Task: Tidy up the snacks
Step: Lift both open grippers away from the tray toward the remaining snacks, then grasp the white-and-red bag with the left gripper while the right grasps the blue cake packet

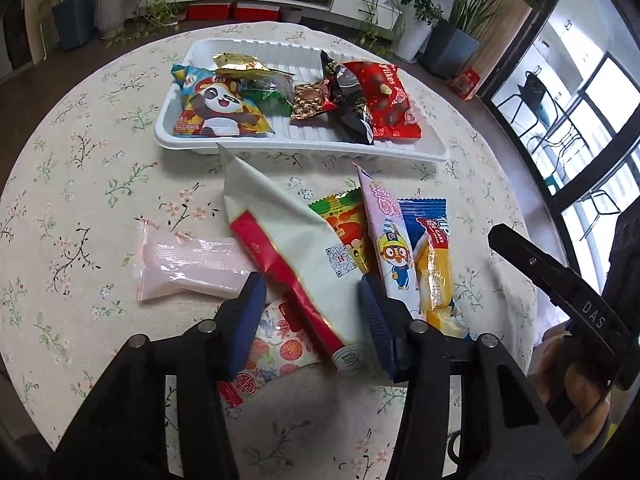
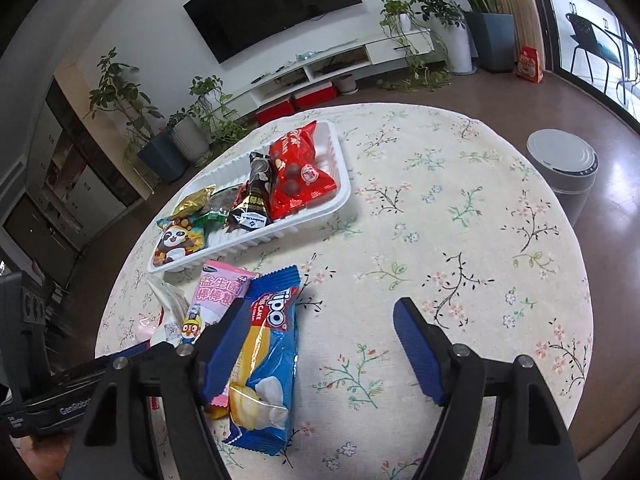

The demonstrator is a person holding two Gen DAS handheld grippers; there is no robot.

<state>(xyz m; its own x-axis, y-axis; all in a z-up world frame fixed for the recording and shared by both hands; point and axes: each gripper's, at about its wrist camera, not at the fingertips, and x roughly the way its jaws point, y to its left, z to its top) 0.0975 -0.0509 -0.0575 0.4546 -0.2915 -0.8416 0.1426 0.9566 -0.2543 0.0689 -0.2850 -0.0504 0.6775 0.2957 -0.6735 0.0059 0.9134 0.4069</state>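
Observation:
A white tray on the round floral table holds several snacks, among them a panda bag and a red chocolate bag. Loose snacks lie in front of it: a pink clear packet, a white-and-red packet, a pink cartoon stick packet and a blue roll-cake packet. My left gripper is open, its fingers either side of the white-and-red packet. My right gripper is open and empty just above the blue roll-cake packet. The tray shows in the right wrist view too.
A small red-and-white patterned packet lies under the left gripper. The right gripper's body shows at the left view's right edge. A white bin stands beyond the table. Bare tablecloth lies right of the snacks.

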